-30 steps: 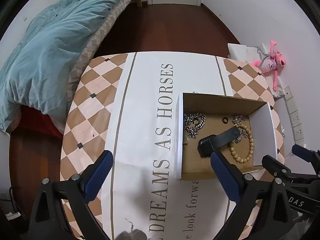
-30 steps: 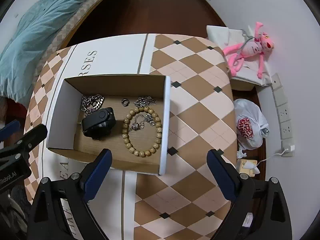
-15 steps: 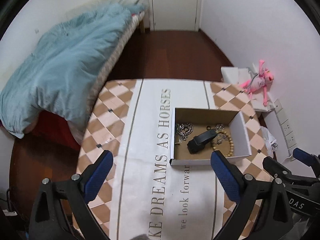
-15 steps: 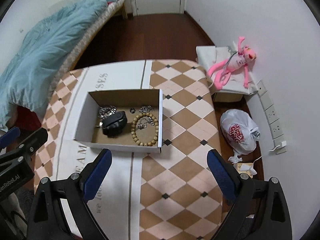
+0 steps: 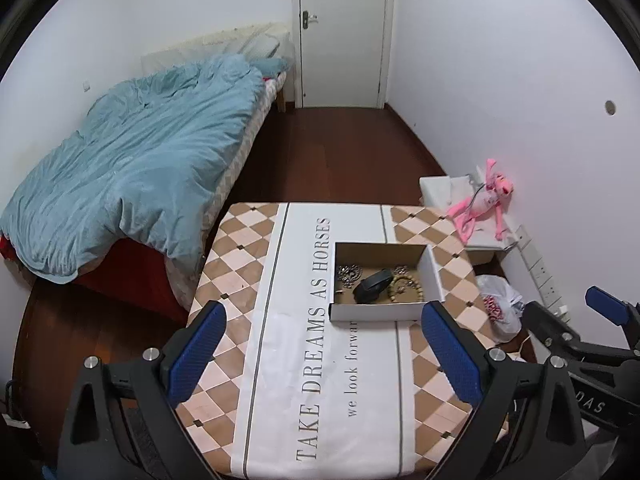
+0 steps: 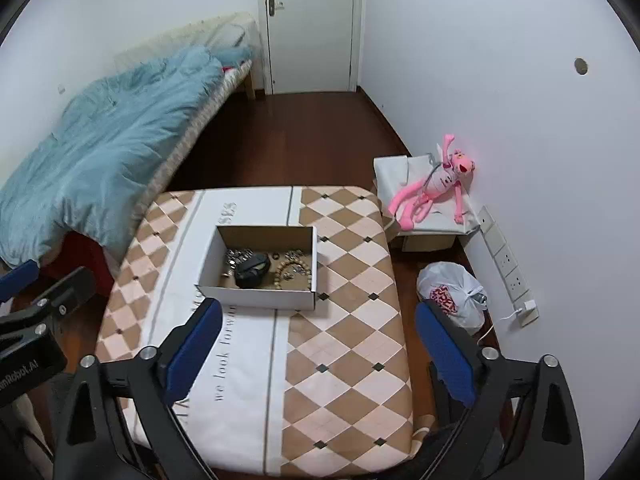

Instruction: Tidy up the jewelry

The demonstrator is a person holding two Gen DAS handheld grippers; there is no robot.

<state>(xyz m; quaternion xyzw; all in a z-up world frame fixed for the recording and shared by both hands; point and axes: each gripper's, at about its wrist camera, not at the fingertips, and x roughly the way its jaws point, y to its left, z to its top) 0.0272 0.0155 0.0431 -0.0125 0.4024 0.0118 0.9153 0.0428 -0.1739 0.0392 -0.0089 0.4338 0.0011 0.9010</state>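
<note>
An open cardboard box stands on the table. Inside lie a black case, a silver chain, a wooden bead bracelet and small metal pieces. My left gripper is open and empty, held high and well back from the box. My right gripper is open and empty too, above the table's near right part. Each gripper shows at the edge of the other's view.
The table carries a checked cloth with lettering. A bed with a blue duvet is on the left. A pink plush toy on a white box, a plastic bag and wall sockets are on the right. A door is at the back.
Both grippers have pulled up and back from the box, so the whole table and room come into view. The jaws stay open. The box contents have not moved.
</note>
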